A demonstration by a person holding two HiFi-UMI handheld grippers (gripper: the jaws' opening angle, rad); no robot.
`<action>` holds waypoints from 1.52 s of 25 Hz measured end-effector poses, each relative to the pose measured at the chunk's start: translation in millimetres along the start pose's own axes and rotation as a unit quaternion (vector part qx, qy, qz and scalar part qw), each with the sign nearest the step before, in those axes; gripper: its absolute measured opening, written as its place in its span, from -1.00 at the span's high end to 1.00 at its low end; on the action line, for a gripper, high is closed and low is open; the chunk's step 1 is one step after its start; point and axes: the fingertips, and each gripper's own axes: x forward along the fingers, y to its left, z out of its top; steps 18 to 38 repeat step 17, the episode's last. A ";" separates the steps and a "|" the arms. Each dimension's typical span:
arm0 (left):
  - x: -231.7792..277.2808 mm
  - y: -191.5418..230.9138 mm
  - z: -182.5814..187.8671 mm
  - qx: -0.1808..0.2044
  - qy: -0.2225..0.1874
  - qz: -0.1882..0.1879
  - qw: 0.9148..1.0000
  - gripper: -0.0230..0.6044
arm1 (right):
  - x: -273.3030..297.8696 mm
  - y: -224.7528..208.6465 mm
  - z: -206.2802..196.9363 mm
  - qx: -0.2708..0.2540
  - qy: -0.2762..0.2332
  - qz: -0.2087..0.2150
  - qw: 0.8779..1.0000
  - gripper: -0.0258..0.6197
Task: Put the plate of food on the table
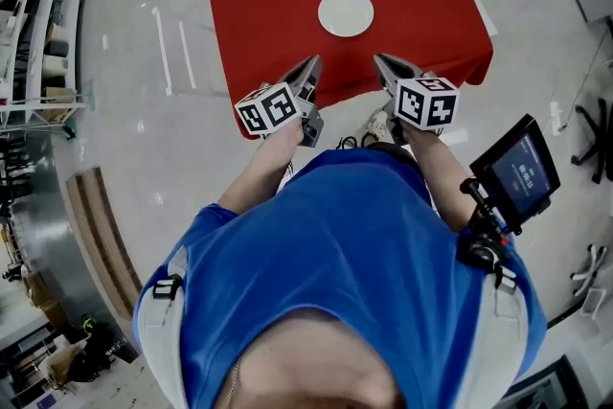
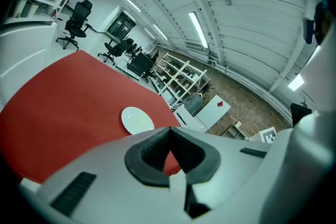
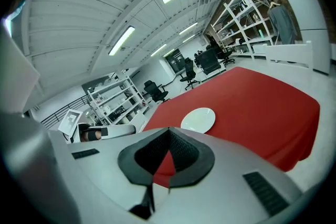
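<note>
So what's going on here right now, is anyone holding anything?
A person in a blue shirt stands at the near edge of a table under a red cloth. Each hand holds a grey two-jaw gripper: the left gripper and the right gripper both point at the table with jaws shut and nothing between them. A round white plate lies alone on the middle of the cloth, untouched; no food shows on it.

I am holding my left claw (image 1: 308,64) and right claw (image 1: 381,62) side by side ahead of my chest, well apart, both pointing forward. Each is showing its jaws closed tip to tip, gripping nothing. My left forearm (image 1: 261,168) and right forearm (image 1: 436,166) are reaching forward.
</note>
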 end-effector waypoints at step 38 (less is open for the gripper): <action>31.2 12.3 68.9 -0.002 0.005 -0.010 1.000 0.90 | 46.2 6.0 55.4 -0.015 0.015 -0.010 1.000 0.92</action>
